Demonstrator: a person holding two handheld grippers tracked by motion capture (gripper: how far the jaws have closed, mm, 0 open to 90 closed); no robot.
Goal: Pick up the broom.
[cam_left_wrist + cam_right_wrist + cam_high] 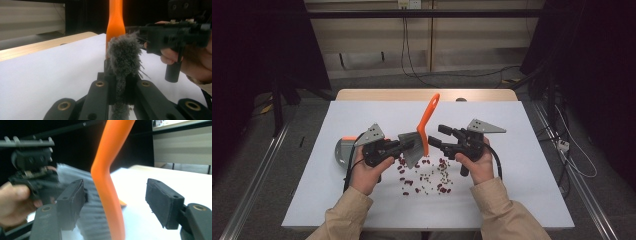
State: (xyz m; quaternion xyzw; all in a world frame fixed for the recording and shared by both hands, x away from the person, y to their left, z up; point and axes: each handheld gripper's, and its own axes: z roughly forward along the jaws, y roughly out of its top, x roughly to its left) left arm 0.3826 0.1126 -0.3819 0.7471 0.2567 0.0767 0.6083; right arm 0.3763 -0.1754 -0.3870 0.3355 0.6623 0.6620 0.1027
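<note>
White-topped table (512,190), high view: scattered beans (428,177) below 2 grippers; left gripper (404,145) pinches brush (424,127) by its bristles. Left gripper view: soft grey bristles (123,60) pressed between jaws. Right gripper view: right gripper (117,197) spread around stiff, smooth orange handle (107,182), untouched; light item, best taken there.

One brush (422,132), orange-handled. One grey dustpan (343,150) near table's (522,200) left edge. Scattered red beans (424,175): dozens, not countable.
</note>
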